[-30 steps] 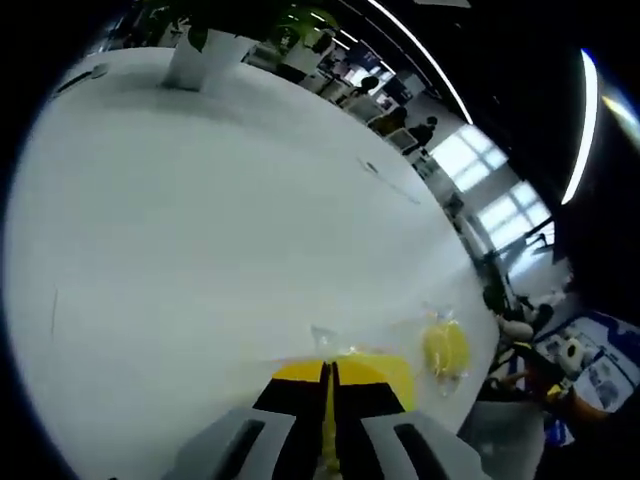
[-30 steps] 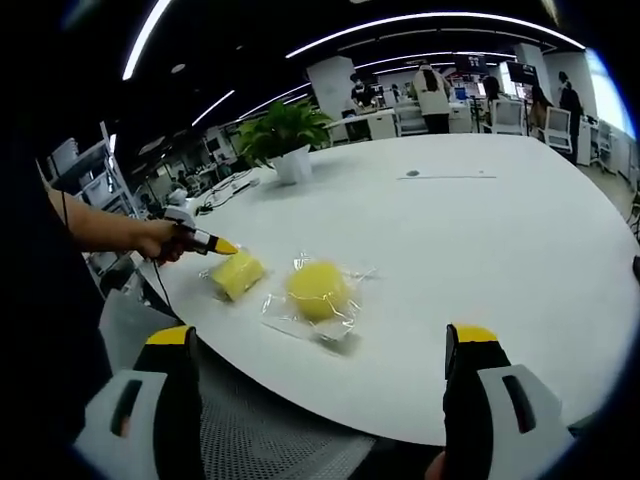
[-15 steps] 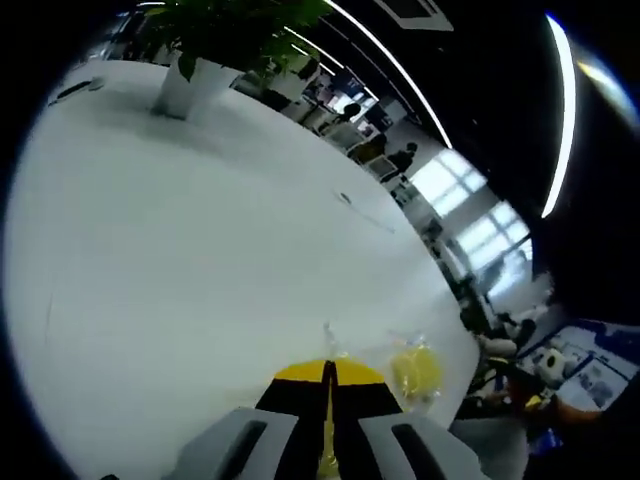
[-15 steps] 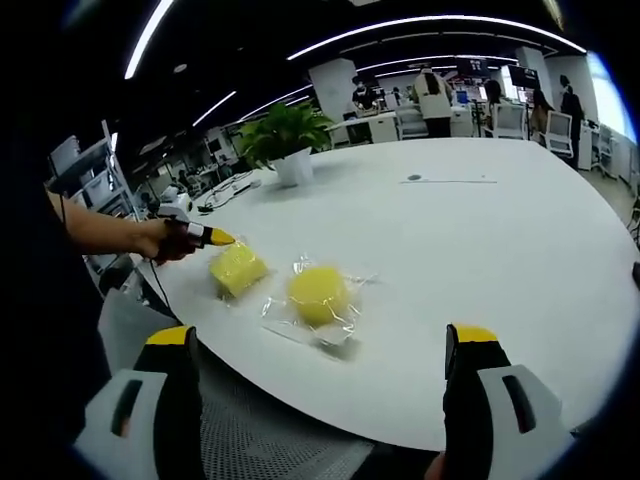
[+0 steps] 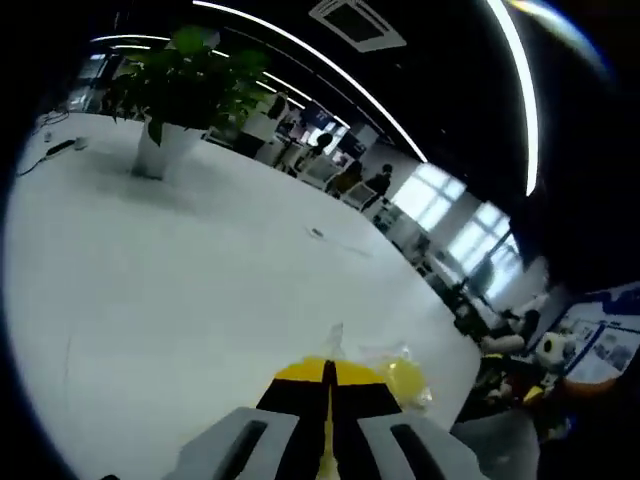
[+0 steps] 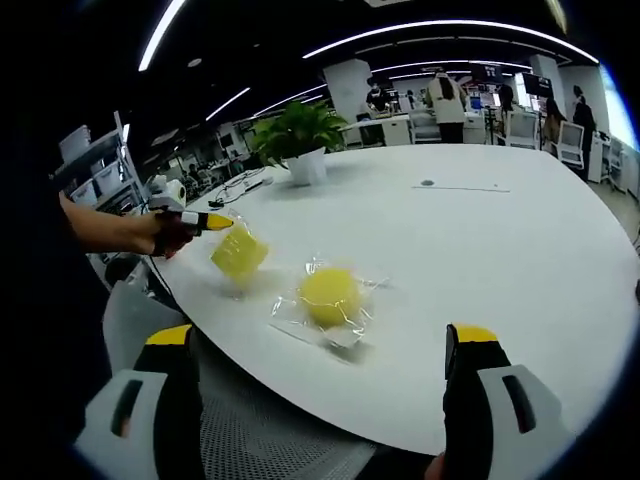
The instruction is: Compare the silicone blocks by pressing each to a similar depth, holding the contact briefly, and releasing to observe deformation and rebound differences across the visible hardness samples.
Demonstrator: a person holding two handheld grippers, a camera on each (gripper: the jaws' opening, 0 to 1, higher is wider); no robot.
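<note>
A yellow square silicone block [image 6: 238, 253] in a clear bag hangs tilted just above the white table [image 6: 480, 240], casting a shadow below it. My left gripper [image 6: 222, 222], held in a person's hand, is shut on the block's top edge. In the left gripper view its jaws [image 5: 328, 375] are pressed together, with a thin yellow strip between them. A round yellow block [image 6: 330, 295] lies in its own bag on the table, and I also see this round block [image 5: 405, 378] just right of the left jaws. My right gripper [image 6: 320, 340] stands wide open, short of the table's near edge.
A potted plant [image 6: 300, 140] stands at the far side of the table, and the plant [image 5: 165, 110] is also in the left gripper view. A mesh chair back [image 6: 260, 430] sits below the table's edge. Desks and people fill the office behind.
The left gripper has lifted the square block off the table and tilted it. The left gripper view now looks higher. The right gripper and the round block stay put.
</note>
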